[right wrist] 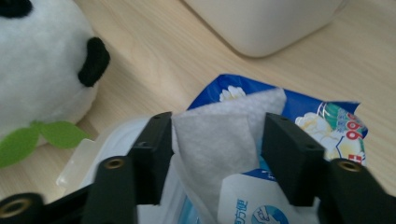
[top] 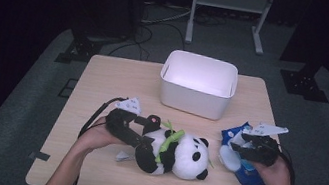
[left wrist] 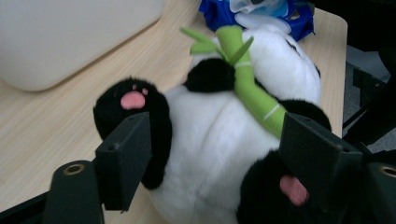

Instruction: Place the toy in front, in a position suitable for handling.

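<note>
A black-and-white plush panda [top: 177,153] with a green bamboo stalk [left wrist: 247,88] lies on its back near the table's front edge. My left gripper [top: 147,140] is at its lower body. In the left gripper view the jaws [left wrist: 217,123] stand open on either side of the panda's belly [left wrist: 210,149], close to its black legs. A blue pack of wet wipes [top: 247,175] lies to the panda's right with its white lid [right wrist: 107,140] flipped open. A white wipe [right wrist: 215,140] sticks up from it between the jaws of my right gripper [right wrist: 218,119], with a small gap at one pad.
A white plastic bin [top: 194,100] stands open at the middle of the far side of the wooden table [top: 114,79]. A small white tag lies by the panda's leg. Beyond the table are a dark floor, cables and a metal stand.
</note>
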Demonstrator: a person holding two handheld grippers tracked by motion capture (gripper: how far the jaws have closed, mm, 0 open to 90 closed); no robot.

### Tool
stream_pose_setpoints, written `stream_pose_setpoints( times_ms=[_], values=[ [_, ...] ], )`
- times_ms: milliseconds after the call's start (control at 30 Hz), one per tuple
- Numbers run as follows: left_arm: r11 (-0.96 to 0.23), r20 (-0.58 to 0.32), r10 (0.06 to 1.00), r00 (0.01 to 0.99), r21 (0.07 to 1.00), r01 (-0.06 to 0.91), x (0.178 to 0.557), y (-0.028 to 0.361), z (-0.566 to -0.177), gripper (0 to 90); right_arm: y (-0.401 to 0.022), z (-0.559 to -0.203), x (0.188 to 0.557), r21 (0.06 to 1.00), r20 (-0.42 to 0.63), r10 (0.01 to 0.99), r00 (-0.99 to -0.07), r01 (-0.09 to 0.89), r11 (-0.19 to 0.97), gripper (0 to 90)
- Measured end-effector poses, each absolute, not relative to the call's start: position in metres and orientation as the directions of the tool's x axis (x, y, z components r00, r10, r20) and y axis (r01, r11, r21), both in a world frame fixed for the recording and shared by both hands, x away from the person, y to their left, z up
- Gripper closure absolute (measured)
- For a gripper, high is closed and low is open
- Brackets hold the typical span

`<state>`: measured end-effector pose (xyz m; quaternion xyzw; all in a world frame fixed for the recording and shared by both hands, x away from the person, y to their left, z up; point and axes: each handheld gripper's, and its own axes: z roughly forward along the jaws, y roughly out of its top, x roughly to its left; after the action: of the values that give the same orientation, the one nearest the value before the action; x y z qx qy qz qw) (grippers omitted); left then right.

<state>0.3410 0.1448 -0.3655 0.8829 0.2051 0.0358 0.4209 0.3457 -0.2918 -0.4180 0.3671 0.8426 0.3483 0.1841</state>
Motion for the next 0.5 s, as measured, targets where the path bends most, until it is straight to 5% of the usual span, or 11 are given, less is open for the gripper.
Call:
stream_pose_setpoints(
  times_ms=[333,500],
  values=[
    [-0.518,-0.177,0.368,0.913,0.776,0.359,0.334,0.155,-0.384,19.9,-0.295,-0.415,0.352,0.672,0.003,0.762,-0.648,0.566,0.478,79.7],
    [-0.521,-0.182,0.349,0.919,0.778,0.352,0.331,0.154,-0.389,19.9,-0.296,-0.408,0.350,0.659,0.019,0.759,-0.651,0.579,0.480,83.5]
  ],
)
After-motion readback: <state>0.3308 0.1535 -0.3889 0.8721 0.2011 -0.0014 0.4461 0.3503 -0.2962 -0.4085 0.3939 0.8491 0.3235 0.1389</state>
